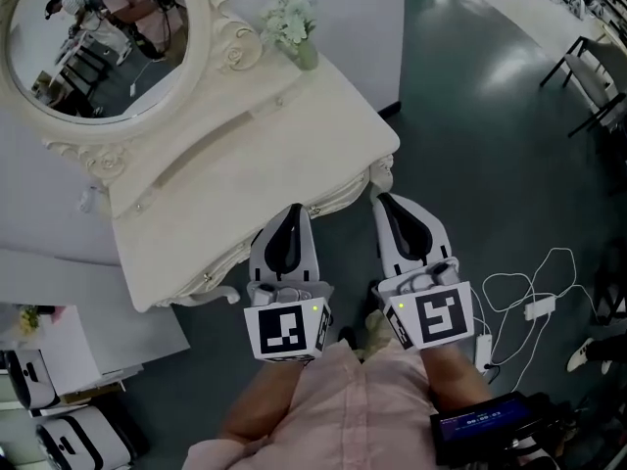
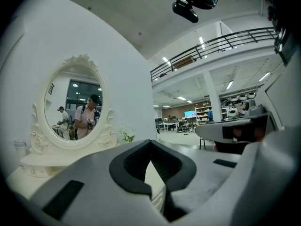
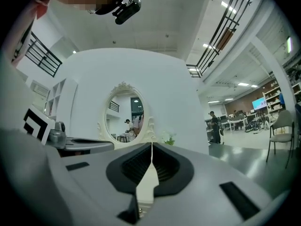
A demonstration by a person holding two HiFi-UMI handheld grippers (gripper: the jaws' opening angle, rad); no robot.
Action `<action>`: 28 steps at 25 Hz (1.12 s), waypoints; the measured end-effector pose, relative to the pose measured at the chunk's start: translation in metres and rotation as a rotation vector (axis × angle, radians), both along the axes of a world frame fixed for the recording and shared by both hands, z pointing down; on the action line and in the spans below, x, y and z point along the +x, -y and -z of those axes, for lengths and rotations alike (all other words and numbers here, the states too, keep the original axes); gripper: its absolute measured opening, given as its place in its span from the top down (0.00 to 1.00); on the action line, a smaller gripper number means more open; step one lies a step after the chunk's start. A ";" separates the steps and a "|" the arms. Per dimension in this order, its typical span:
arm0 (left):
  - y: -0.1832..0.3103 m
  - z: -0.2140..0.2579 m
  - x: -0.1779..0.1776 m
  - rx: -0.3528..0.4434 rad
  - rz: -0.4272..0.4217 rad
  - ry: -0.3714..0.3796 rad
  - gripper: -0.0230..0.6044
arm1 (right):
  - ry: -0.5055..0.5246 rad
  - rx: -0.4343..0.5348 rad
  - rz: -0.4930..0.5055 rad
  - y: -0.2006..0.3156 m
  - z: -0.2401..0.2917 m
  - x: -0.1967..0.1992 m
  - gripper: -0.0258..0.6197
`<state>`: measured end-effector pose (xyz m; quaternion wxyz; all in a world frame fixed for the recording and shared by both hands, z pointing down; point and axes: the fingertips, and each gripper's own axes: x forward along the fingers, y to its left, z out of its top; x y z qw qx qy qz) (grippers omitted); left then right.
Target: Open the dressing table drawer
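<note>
The cream dressing table [image 1: 245,155] is seen in the upper left of the head view, with its drawer front [image 1: 338,197] set flush under the near edge. At centre frame, the left gripper [image 1: 291,213] and right gripper [image 1: 385,202] are held at that edge, each with jaws pressed together and nothing gripped.

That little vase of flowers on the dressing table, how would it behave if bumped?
Probably tippy: the vase looks small and narrow, and the flowers spread wider than it. Likely light, so a nudge might slide it across the smooth dressing table. It stands near a corner, so it could fall off.
</note>
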<state>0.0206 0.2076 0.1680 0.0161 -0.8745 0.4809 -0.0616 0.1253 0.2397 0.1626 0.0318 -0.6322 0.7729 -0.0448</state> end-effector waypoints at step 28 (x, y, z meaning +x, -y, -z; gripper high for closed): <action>0.106 0.013 -0.015 0.049 0.204 0.003 0.93 | -0.011 0.032 0.219 0.128 0.009 -0.011 0.93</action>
